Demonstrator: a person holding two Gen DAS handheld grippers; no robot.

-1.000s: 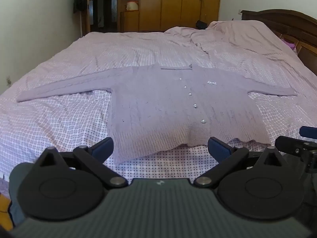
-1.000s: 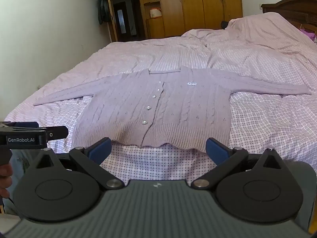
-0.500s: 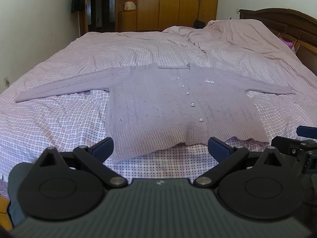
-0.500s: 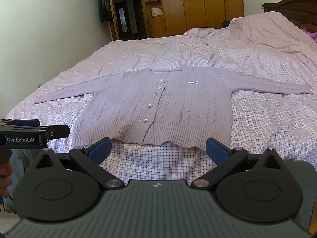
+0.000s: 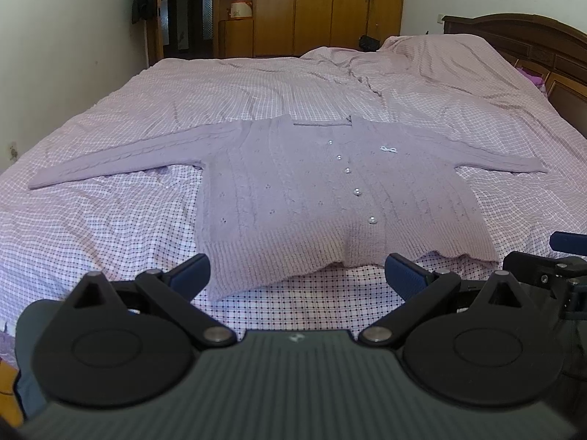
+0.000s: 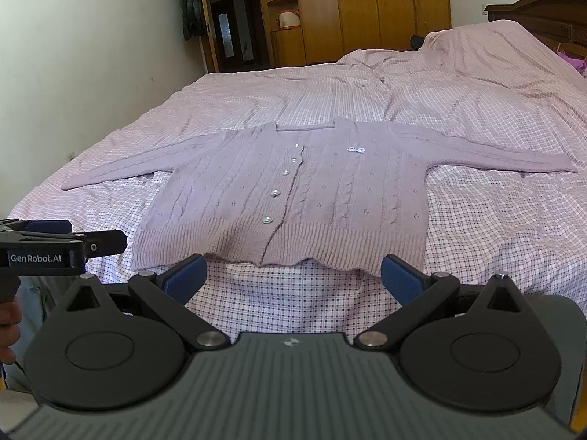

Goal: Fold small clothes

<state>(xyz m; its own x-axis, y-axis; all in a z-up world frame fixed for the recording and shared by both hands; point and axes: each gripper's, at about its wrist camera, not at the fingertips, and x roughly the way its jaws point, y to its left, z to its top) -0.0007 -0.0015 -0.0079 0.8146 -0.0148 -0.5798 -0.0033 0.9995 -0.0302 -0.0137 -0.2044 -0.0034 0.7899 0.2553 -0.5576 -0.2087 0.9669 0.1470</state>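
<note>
A small lilac knitted cardigan (image 5: 330, 198) lies flat on the bed (image 5: 110, 220), front side up, with both sleeves stretched out to the sides. Its hem is near the front edge of the bed and its collar points toward the far side. A row of pearl buttons (image 5: 347, 171) runs down the middle, and a little white bow (image 6: 356, 149) sits on the chest. The cardigan is buttoned and not folded at all.

The bed has a pink checked sheet (image 6: 495, 227), a bit wrinkled, with a raised heap under it at the far right, beside the dark wooden headboard (image 5: 532, 40).

The left claw (image 5: 297, 278) is spread wide, just in front of the hem, and it holds nothing. The right claw (image 6: 293, 278) is also spread wide and empty, at the same place before the hem. In the right view I see the left device from the side, with the words GenRobot.AI on it.

Behind the bed stands a yellow wooden wardrobe (image 6: 367, 11) and a dark open doorway (image 6: 234, 18).
</note>
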